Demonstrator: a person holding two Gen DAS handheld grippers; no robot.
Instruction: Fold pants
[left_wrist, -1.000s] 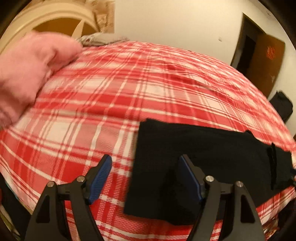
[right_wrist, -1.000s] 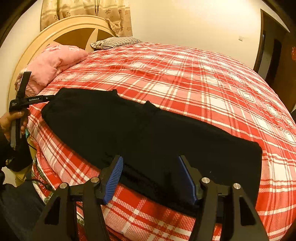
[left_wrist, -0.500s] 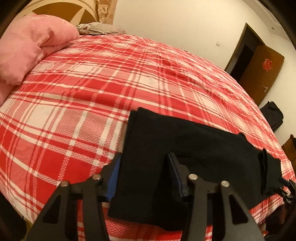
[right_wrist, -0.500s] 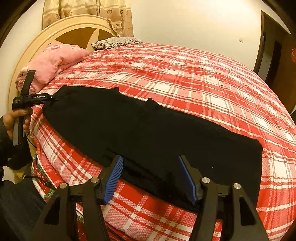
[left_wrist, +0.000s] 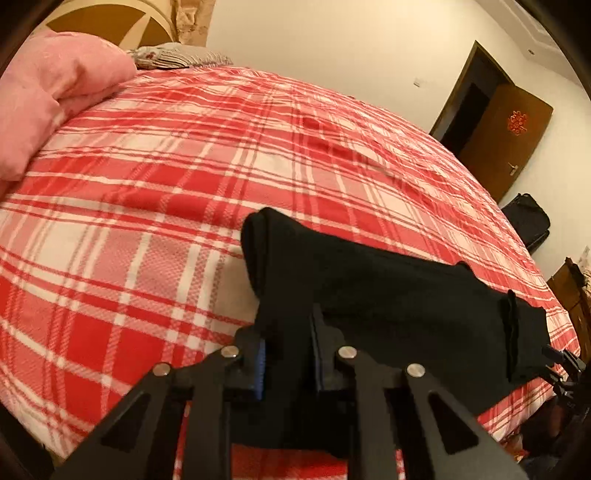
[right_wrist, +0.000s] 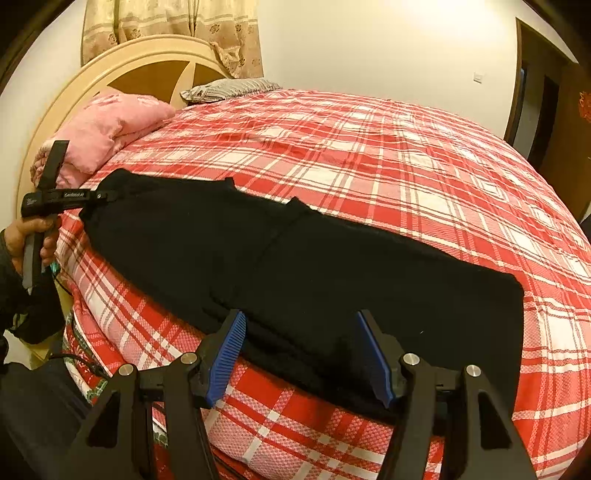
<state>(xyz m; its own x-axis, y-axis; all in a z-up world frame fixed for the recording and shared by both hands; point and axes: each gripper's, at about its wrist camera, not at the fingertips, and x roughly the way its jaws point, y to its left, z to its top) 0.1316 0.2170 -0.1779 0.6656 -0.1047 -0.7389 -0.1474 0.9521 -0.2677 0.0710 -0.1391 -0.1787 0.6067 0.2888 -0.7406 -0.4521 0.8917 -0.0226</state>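
Note:
Black pants (right_wrist: 303, 266) lie lengthwise along the near edge of a bed with a red and white plaid cover (right_wrist: 369, 155). My left gripper (left_wrist: 286, 354) is shut on the pants' end (left_wrist: 369, 295) and the cloth bunches up between its blue pads. In the right wrist view the left gripper (right_wrist: 92, 195) shows at the pants' far left end, held by a hand. My right gripper (right_wrist: 299, 354) is open, its blue pads astride the near edge of the pants near their other end.
A pink folded blanket (right_wrist: 107, 129) and a striped pillow (right_wrist: 229, 88) lie by the round headboard (right_wrist: 147, 62). A brown door (left_wrist: 502, 140) and a black bag (left_wrist: 528, 221) are past the bed's far side.
My left gripper moved onto the pants' end and closed on the cloth, which now lifts and bunches. My right gripper stayed open in the same place.

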